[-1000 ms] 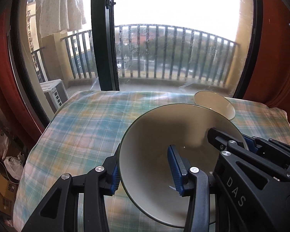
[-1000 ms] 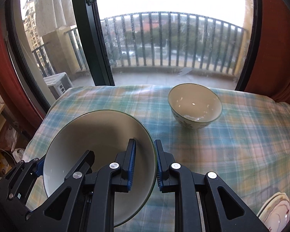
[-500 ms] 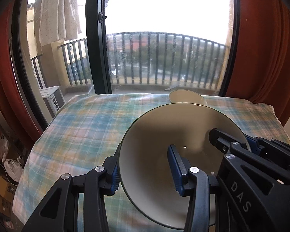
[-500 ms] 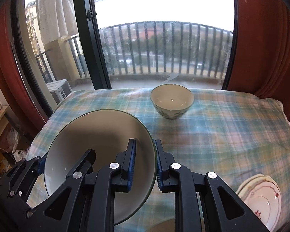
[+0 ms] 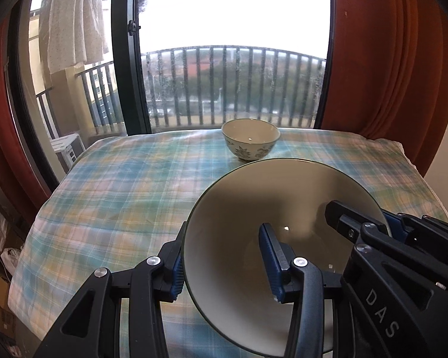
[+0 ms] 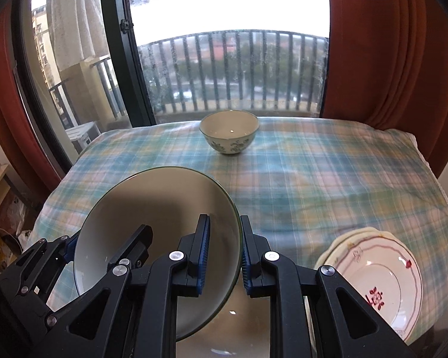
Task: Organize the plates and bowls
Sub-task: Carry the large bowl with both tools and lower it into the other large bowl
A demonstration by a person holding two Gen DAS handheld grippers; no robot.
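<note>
A large cream bowl with a dark green rim point(image 5: 254, 217) point(image 6: 152, 208) is held in the air above the near part of the table. My left gripper point(image 5: 224, 262) is shut on its left wall and my right gripper point(image 6: 222, 256) is shut on its right wall. A small cream bowl with a leaf pattern point(image 5: 250, 138) point(image 6: 229, 132) stands upright at the far middle of the table, well beyond the held bowl. A stack of white plates with red trim point(image 6: 379, 280) lies at the near right, to the right of my right gripper.
The table has a blue-green plaid cloth point(image 5: 128, 185) point(image 6: 328, 179). Another pale dish point(image 6: 239, 325) shows under the right gripper at the near edge. A window with a dark frame point(image 5: 125, 59) and red curtains point(image 5: 388, 59) stand behind the table.
Both grippers, still holding the large bowl, have pulled back toward the near edge and risen. The small bowl now looks farther away, and the plate stack has come into the right wrist view.
</note>
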